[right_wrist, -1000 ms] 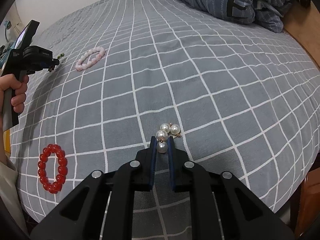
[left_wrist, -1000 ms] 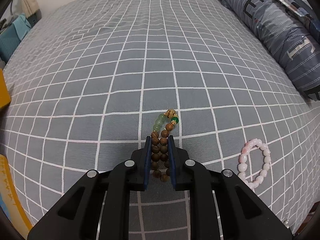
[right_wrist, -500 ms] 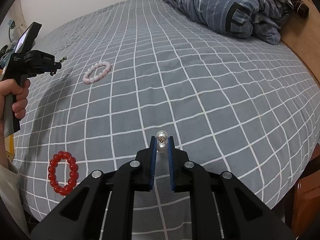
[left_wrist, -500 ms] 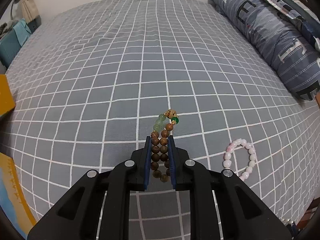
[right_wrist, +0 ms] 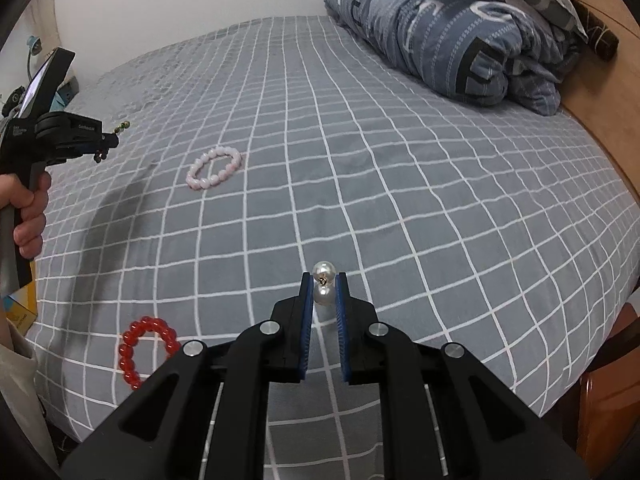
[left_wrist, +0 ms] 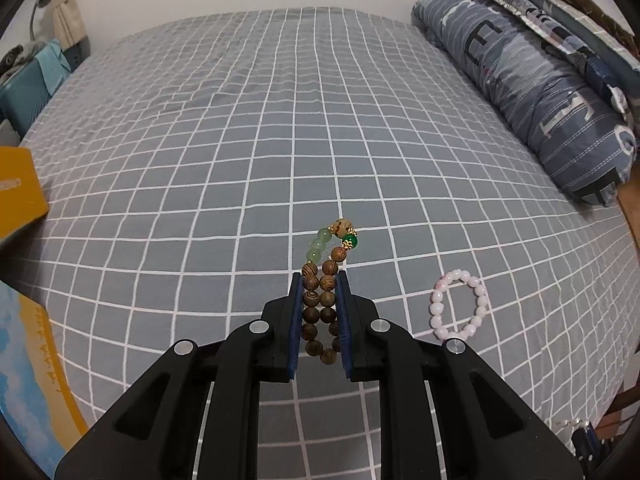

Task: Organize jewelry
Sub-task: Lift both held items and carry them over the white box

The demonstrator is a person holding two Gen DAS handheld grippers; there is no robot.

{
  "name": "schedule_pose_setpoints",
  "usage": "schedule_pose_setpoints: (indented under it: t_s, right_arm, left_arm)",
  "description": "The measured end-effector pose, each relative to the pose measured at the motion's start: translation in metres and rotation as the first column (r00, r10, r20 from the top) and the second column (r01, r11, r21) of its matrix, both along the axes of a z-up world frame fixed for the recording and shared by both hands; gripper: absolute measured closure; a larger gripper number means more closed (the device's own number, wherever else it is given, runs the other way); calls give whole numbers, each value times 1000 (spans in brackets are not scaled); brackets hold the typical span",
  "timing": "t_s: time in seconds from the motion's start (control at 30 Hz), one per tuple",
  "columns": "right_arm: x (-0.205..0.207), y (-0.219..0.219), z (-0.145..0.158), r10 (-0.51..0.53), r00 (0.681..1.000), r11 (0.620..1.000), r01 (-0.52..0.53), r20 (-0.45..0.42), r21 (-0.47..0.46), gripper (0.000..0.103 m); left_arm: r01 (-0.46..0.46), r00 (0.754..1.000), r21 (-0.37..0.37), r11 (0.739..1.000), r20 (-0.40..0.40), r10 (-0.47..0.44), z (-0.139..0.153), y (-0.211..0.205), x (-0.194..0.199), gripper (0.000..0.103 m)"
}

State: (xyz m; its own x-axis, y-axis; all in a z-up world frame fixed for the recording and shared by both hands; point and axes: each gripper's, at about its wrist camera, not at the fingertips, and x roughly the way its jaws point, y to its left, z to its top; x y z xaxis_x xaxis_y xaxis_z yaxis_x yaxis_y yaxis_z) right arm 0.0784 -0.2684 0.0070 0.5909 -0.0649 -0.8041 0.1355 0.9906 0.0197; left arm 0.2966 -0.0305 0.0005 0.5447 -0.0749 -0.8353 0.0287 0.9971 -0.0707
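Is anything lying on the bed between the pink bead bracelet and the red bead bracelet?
No. In the right wrist view, only bare grey checked bedsheet lies between the pink bead bracelet and the red bead bracelet.

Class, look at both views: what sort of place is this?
Most likely a bedroom: a bed with a grey checked sheet, a rolled blue quilt by a wooden headboard, and bracelets lying on the sheet.
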Motion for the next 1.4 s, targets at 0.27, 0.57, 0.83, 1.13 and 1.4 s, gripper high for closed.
schedule_pose_setpoints:
  t_s: [0.27,0.57,0.83,1.13,1.4]
  right_arm:
    - [-1,13,14,31,998,999,-32,45,5,93]
    - [9,29,22,72,995,997,-72,75,9,93]
    - [25,57,33,120,989,993,-121,84,0,93]
    - [47,118,59,215,971,976,-217,108,7,93]
    - [58,184,81,302,945,952,-305,129,2,93]
  left_arm:
    - [-8,1000,8,1000,18,8,13,15,-19,88]
    - [-41,996,30,999,75,39,39,34,-56,88]
    - [-59,991,51,997,120,52,61,50,-90,88]
    - [-123,984,56,991,134,115,82,98,-124,88]
    - [-212,969,60,975,143,202,95,155,-155,88]
